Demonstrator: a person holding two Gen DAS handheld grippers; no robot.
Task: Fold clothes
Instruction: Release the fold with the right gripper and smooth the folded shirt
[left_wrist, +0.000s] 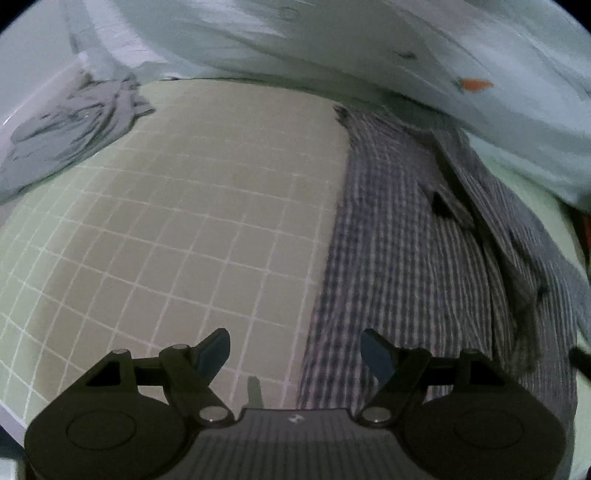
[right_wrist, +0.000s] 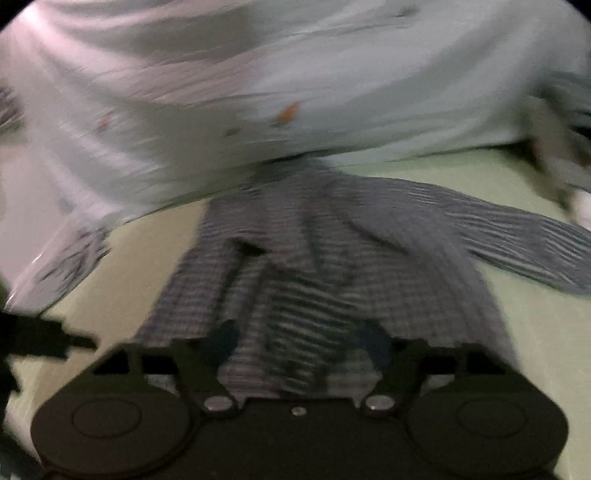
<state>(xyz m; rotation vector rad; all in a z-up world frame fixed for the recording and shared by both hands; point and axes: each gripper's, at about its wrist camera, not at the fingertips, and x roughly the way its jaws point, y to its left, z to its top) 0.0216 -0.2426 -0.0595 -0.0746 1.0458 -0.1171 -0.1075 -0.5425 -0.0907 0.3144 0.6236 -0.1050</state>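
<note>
A pale green grid mat (left_wrist: 177, 229) covers the work surface. Its white lines show clearly under dim light, blurred in the right view.

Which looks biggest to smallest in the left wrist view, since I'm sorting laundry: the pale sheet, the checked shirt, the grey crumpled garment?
1. Pale sheet, spanning the top and running out of frame.
2. Checked shirt.
3. Grey crumpled garment, though it lies farther from the camera, so its true size is unsure.

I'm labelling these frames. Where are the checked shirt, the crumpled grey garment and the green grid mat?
Purple-and-white checked shirt (left_wrist: 399, 266): left wrist view, its flat front panel.
Crumpled grey garment (left_wrist: 74, 129): left wrist view, middle of the heap.
Green grid mat (left_wrist: 192, 206): left wrist view, bare squares.
</note>
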